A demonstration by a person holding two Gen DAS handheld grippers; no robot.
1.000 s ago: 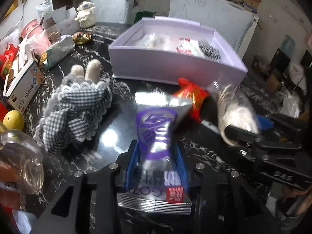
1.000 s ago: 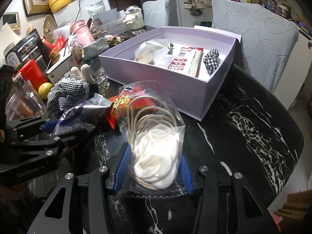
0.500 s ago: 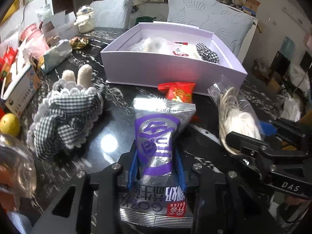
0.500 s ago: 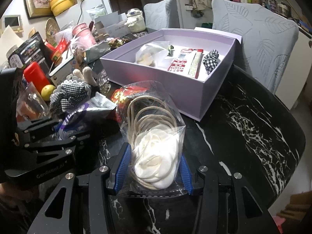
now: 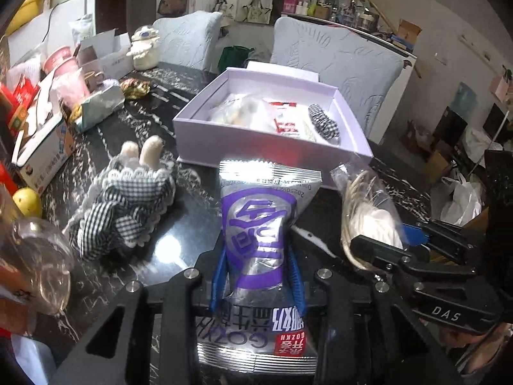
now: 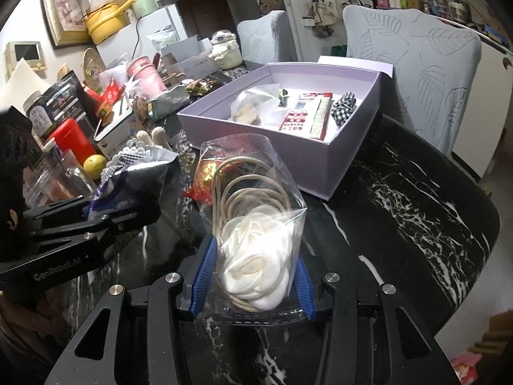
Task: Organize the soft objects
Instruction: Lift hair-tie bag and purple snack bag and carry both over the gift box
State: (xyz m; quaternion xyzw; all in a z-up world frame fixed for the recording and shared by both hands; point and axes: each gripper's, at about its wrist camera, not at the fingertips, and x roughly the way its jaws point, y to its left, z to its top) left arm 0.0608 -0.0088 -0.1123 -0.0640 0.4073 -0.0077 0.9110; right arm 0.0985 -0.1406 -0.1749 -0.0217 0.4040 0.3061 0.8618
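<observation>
The left gripper (image 5: 256,269) has its blue fingers (image 5: 219,272) clamped on a silver-and-purple snack packet (image 5: 256,221), held clear above the black marbled surface (image 6: 416,199). The right gripper (image 6: 253,276) pinches a clear bag of cord and white pads (image 6: 256,234). Beyond both stands the open lilac box (image 6: 336,163), a checked cloth (image 6: 344,107) inside.

My left gripper (image 5: 256,269) pinches a silver-and-purple snack packet (image 5: 259,224) between its blue pads. Beyond it sits the lilac box (image 5: 256,141) on the black marble table (image 5: 179,211); my right gripper (image 5: 394,240) clamps a clear bag (image 5: 365,205) alongside.
</observation>
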